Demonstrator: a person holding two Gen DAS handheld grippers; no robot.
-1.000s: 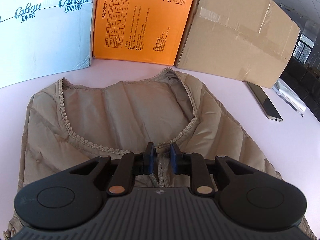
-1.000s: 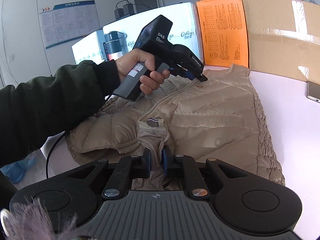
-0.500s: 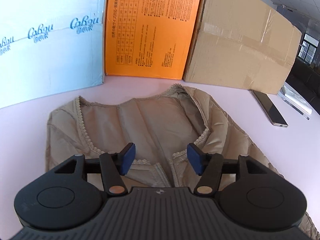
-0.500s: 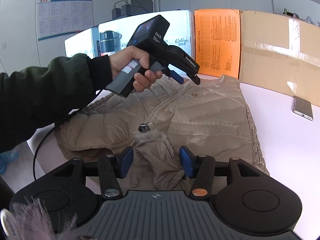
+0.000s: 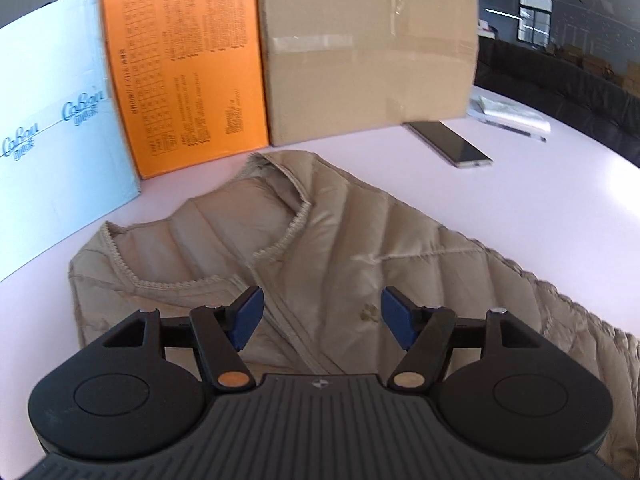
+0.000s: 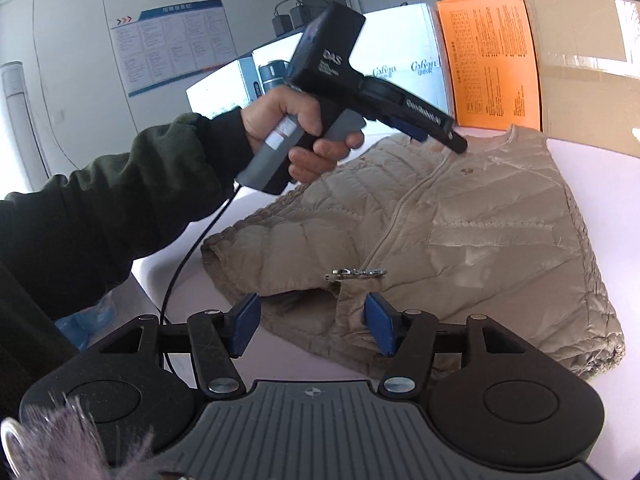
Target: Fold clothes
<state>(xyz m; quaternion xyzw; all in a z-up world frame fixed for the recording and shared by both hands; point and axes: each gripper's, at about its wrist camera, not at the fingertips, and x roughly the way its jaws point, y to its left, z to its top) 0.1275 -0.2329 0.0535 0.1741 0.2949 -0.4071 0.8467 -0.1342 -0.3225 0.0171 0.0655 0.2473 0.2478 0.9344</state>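
Jaws of left gripper (image 5: 322, 316) and right gripper (image 6: 311, 324) just opened — spread above vest (image 6: 460, 224), gripping nothing.

Behind your vest (image 5: 360, 248) the boxes (image 5: 360, 60) wall off the table (image 5: 540, 184); its right stays free except the phone (image 5: 452, 145).

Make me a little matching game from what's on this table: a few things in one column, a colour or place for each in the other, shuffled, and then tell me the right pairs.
Things:
1. quilted vest
2. middle box
3. phone
4. left gripper

Descriptions:
A. orange, with printed tables
B. dark slab lying flat on the table beside the brown carton
C. beige, spread flat with its zip closed
D. held in a hand above the collar, blue pads apart

Pairs: 1-C, 2-A, 3-B, 4-D
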